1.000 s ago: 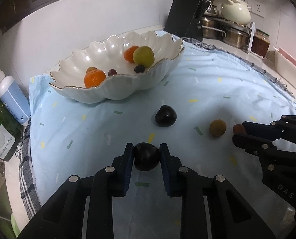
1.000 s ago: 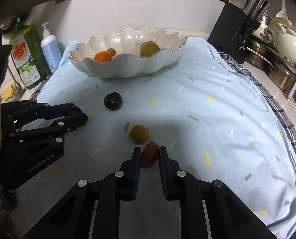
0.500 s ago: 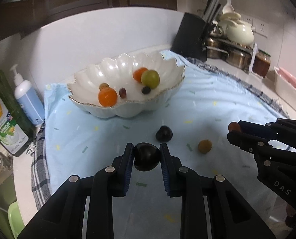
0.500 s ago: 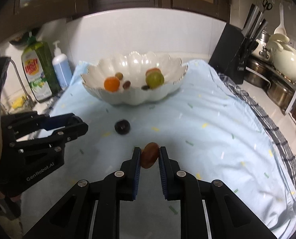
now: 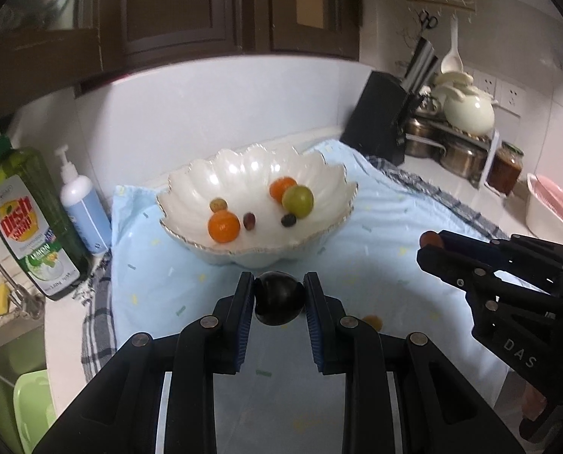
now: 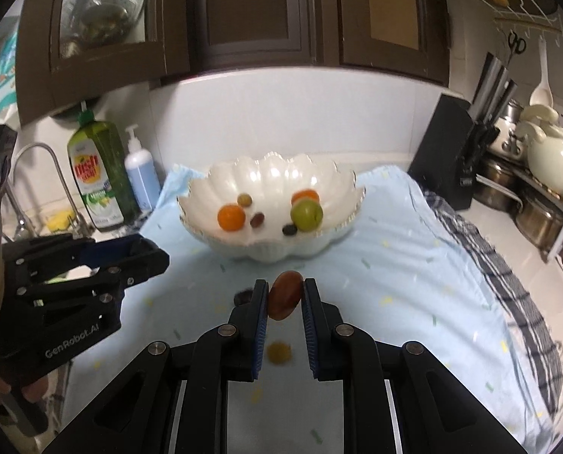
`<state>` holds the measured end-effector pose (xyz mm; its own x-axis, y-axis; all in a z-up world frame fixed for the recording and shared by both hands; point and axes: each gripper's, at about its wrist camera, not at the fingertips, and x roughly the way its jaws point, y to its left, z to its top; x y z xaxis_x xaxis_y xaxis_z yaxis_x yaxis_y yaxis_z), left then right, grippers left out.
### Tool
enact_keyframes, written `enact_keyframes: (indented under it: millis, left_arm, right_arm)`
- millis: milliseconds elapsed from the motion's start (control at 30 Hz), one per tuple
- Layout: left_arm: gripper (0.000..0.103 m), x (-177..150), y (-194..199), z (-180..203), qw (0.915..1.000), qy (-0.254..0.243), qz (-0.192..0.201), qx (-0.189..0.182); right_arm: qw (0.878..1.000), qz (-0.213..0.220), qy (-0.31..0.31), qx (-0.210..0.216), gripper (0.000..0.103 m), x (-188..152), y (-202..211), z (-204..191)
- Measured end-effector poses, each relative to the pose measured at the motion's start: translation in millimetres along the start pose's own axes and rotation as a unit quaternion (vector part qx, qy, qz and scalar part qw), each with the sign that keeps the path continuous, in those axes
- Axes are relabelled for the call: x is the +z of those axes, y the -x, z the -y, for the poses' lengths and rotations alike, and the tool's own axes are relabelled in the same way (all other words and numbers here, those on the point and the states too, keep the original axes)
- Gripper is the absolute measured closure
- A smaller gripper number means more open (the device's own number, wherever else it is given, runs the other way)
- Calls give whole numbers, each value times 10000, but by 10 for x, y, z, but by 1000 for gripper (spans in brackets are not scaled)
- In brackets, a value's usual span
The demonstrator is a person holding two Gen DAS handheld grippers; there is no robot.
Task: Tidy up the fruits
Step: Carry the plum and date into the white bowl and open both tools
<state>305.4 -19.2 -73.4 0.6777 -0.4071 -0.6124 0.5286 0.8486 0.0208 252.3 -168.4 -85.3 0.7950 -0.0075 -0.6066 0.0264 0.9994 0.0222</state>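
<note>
My left gripper point(image 5: 279, 297) is shut on a dark plum point(image 5: 279, 297), held above the blue cloth point(image 5: 387, 227) in front of the white scalloped bowl point(image 5: 330, 185). My right gripper point(image 6: 284, 297) is shut on a reddish-brown fruit point(image 6: 285, 294), also lifted off the cloth. The bowl point(image 6: 342, 193) holds an orange point(image 5: 223, 226), a green fruit point(image 5: 298, 200), another orange fruit and small grapes. On the cloth lie a small yellow-brown fruit point(image 6: 278, 352) and a dark plum point(image 6: 243, 297), half hidden behind my right finger. In the left wrist view the right gripper point(image 5: 431, 246) shows at the right.
A green dish soap bottle point(image 5: 27, 223) and a white pump bottle point(image 5: 82, 204) stand left of the cloth by the sink. A black knife block point(image 5: 379, 117), pots, a cream teapot point(image 5: 468, 111) and a jar sit at the back right. Dark cabinets hang above.
Both grippers have risen with their fruits; the cloth and bowl now sit lower and farther away. The fruits left on the cloth have slid down behind the fingers in both views.
</note>
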Motion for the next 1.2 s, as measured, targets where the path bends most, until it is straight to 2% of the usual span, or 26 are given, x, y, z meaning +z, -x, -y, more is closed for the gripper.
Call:
enact_keyframes:
  millis: [367,667,1067,1200]
  left_arm:
    - [76,445,44,87,9977,347,358,464]
    - [76,841,-153,138,9953,547,446,656]
    - [76,1323,-664,41,9923,712,333,962]
    - [76,1430,-884,-39,9923,753,210,963]
  right_arm:
    - [9977,231,418,475,84,512,-125,194]
    - [9947,437,556,749,84,925,-323,396]
    - [9931,351,724,847,84,1311,-802,617]
    - [9929,276,807,831,84,1414,-1045,654]
